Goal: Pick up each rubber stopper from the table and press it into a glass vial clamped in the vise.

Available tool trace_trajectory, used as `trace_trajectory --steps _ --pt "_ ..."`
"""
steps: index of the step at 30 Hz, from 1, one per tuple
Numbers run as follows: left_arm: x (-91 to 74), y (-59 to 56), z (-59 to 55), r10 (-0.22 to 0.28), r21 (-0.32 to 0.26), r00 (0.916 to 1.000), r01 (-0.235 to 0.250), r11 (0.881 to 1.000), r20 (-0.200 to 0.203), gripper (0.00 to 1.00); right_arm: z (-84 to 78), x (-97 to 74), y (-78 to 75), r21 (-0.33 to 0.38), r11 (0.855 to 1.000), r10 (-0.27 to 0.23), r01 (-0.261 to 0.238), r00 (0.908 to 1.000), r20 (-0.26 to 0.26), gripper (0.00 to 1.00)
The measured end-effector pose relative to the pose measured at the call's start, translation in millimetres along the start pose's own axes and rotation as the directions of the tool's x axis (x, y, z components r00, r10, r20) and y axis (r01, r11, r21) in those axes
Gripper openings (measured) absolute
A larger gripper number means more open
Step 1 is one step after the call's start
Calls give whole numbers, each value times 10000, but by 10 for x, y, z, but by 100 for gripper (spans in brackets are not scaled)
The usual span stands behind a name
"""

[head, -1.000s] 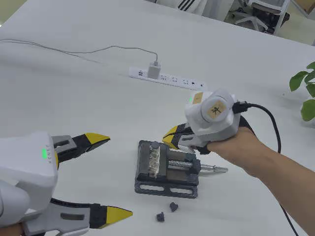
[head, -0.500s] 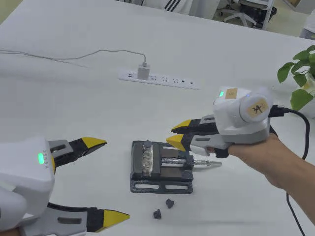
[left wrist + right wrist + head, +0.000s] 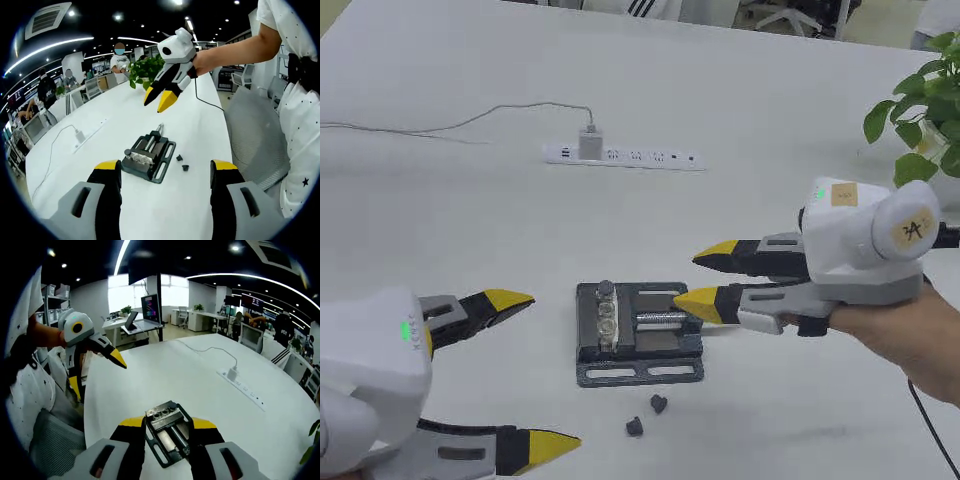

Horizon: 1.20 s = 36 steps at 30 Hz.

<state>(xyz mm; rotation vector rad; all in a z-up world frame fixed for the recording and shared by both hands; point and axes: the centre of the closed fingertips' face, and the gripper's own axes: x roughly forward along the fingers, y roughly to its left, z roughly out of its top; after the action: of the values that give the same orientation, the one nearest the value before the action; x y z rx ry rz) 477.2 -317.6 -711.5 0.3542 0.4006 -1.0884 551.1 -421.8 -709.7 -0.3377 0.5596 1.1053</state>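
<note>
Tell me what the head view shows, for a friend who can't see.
A black vise sits on a white table, holding glass vials, with two rubber stoppers lying in front of it. The open right hand-held gripper hovers beside the vise; the open left hand-held gripper is at lower left.

White power strip (image 3: 625, 157), charger (image 3: 590, 143) plugged in (grey cable (image 3: 525, 104) trailing left), leafy plant (image 3: 882, 118) at right
</note>
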Motion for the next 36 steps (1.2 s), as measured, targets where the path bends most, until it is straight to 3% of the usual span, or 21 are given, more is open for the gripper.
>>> trace_trajectory --steps 13,19,28,34,36 --pt "226 -177 -129 -773 47 9943 778 9970 -732 66 -314 -291 158 287 9993 209 -229 9976 656 51" --pt "343 -213 -174 -1098 60 9892 1109 9938 -968 63 -438 -367 202 565 9981 196 -246 9959 880 56" --pt "547 -275 -363 -1535 -28 9758 1550 9879 -1560 52 -596 -489 269 760 9967 208 -287 9944 1035 64" --pt "678 -365 -540 -1865 -198 9589 1866 9822 -2138 44 -735 -539 327 742 9966 278 -350 9950 955 71" --pt "723 -378 -572 -1891 -186 9577 1896 9817 -2168 43 -776 -554 350 718 9965 358 -426 9950 931 73"
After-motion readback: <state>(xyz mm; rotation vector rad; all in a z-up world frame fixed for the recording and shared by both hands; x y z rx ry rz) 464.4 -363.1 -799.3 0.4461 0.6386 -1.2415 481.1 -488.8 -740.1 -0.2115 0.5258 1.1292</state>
